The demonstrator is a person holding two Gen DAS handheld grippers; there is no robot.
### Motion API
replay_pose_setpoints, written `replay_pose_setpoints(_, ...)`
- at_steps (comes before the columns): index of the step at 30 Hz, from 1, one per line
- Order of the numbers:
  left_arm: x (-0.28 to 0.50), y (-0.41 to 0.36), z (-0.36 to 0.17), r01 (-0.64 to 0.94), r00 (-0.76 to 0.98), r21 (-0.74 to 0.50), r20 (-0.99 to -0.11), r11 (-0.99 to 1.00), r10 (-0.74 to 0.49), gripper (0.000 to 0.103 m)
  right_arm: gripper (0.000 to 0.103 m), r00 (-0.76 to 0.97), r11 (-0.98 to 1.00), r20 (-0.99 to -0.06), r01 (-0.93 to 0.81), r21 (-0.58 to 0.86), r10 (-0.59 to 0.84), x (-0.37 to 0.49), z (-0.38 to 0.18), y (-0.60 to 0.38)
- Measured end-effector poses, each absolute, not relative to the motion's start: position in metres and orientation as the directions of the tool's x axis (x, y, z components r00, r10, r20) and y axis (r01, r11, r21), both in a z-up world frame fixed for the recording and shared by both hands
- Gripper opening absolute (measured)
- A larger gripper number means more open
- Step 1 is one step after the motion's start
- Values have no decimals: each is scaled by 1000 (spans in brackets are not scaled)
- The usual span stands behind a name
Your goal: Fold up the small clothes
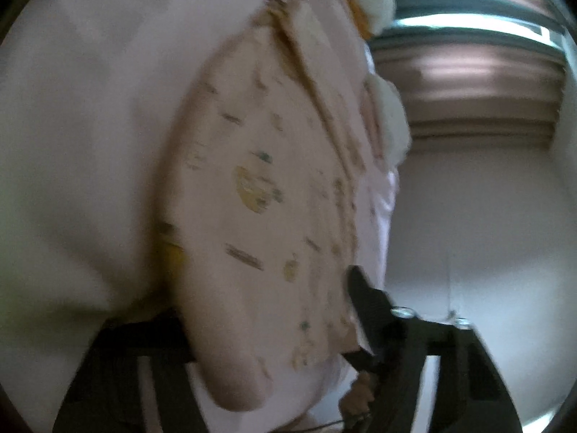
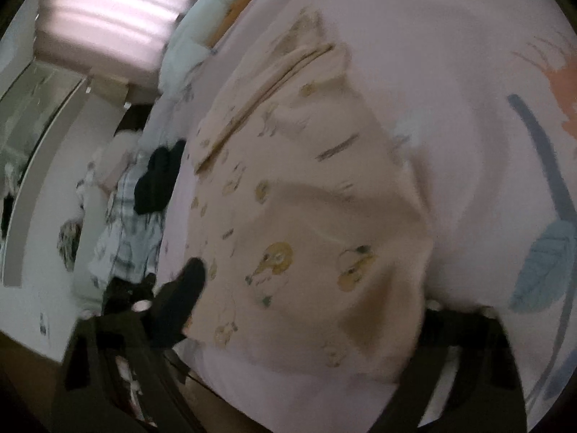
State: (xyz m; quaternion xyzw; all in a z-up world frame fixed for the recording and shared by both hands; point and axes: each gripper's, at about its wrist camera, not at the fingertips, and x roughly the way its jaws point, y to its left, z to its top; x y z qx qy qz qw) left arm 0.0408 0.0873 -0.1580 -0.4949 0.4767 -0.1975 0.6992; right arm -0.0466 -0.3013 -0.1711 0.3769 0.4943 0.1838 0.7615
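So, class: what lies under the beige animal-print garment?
The beige animal-print garment lies on a pale pink bedsheet, which shows all round it. Whatever is directly beneath the cloth is covered.

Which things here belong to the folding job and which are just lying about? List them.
Job: beige printed garment, left gripper, right gripper, pink bedsheet as work surface.
Lying about: plaid cloth, black item, white pillows, curtains.

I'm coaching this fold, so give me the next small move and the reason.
Probably lay the printed beige garment flat on the pink sheet and smooth it: it looks rumpled and draped over both grippers, right finger at its edge. Blur hides the grip.
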Motion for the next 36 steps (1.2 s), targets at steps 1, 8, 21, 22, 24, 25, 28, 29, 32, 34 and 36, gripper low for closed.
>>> replay_pose_setpoints(1, 40, 90, -160, -195, 462, -877, -477, 439, -748, 42, 62, 444, 659, -631, 113, 743, 636, -48, -172, -306)
replay_pose_setpoints(8, 27, 104, -173, -221, 443, -839, -540, 497, -715, 11, 1, 447, 664, -641, 130, 736, 623, -66, -188, -339)
replay_pose_setpoints(21, 35, 99, -137, -142, 426, -818, -558, 557, -712, 10, 10, 511, 678, -626, 109, 727, 589, -69, -168, -336)
replay_pose_setpoints(22, 37, 100, -134, -134, 429, -823, -551, 553, -716, 10, 10, 528, 666, -603, 91, 740, 598, -69, -162, -336)
replay_pose_setpoints(24, 41, 101, -132, -133, 431, -844, -521, 519, -737, 10, 10, 543, 632, -560, 69, 772, 626, -67, -153, -336)
replay_pose_setpoints(25, 43, 101, -132, -136, 438, -860, -498, 493, -749, 10, 10, 548, 613, -539, 58, 788, 640, -64, -148, -335)
replay_pose_setpoints(28, 50, 100, -127, -121, 475, -881, -456, 457, -753, 5, 9, 563, 627, -532, 30, 779, 633, -55, -134, -327)
replay_pose_setpoints(29, 52, 99, -125, -118, 481, -878, -460, 465, -747, 3, 9, 568, 636, -536, 30, 771, 624, -53, -132, -326)
replay_pose_setpoints(32, 60, 98, -121, -118, 481, -880, -456, 460, -749, 3, 9, 574, 603, -512, 39, 797, 640, -43, -129, -324)
replay_pose_setpoints(34, 67, 97, -114, -94, 483, -876, -456, 474, -747, 3, 9, 585, 599, -503, 36, 800, 636, -37, -125, -324)
replay_pose_setpoints(36, 69, 98, -104, -78, 506, -858, -473, 508, -721, 3, 9, 596, 615, -510, 35, 788, 620, -30, -120, -324)
